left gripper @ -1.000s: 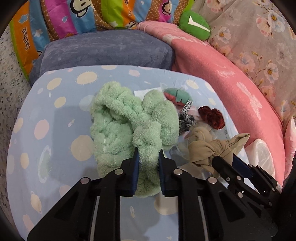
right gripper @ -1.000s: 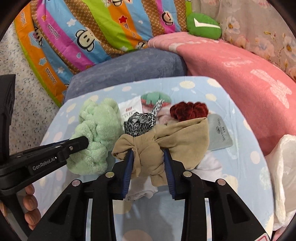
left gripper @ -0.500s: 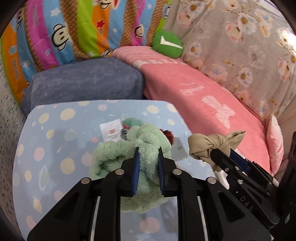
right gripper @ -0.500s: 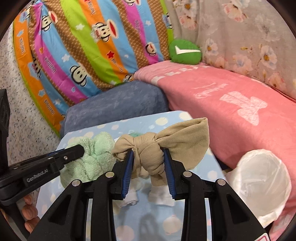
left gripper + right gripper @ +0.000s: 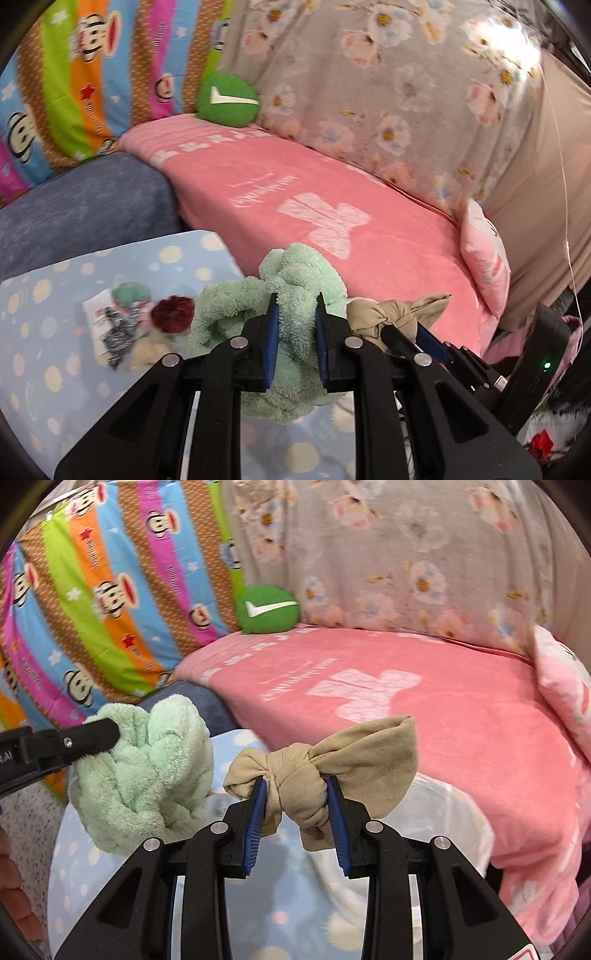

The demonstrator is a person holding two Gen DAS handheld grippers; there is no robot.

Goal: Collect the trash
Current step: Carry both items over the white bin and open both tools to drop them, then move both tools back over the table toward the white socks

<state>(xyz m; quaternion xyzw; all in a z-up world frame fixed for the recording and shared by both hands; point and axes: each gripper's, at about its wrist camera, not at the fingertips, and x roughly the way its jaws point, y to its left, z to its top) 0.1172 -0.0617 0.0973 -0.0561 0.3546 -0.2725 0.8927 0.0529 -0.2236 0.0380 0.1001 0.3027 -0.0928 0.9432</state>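
My left gripper (image 5: 295, 299) is shut on a fluffy mint-green headband (image 5: 291, 280) and holds it in the air above the dotted blue table (image 5: 44, 332). It also shows in the right wrist view (image 5: 147, 771), at the left. My right gripper (image 5: 293, 781) is shut on the knot of a beige bow headband (image 5: 332, 764), held above a white plastic bag-lined bin (image 5: 450, 823). In the left wrist view the beige bow (image 5: 384, 314) sits just right of the green one. A dark red scrunchie (image 5: 171, 309), a leopard-print item (image 5: 118, 334) and a white paper (image 5: 96, 310) lie on the table.
A pink blanket (image 5: 406, 686) covers the couch behind the table. A green round cushion (image 5: 267, 609), a striped cartoon quilt (image 5: 103, 590) and a grey-blue cushion (image 5: 74, 210) lie at the back. A small pink pillow (image 5: 484, 251) is at right.
Both grippers have lifted their headbands off the table and swung right, towards the couch and the white bin. The table items now lie lower left, farther away.
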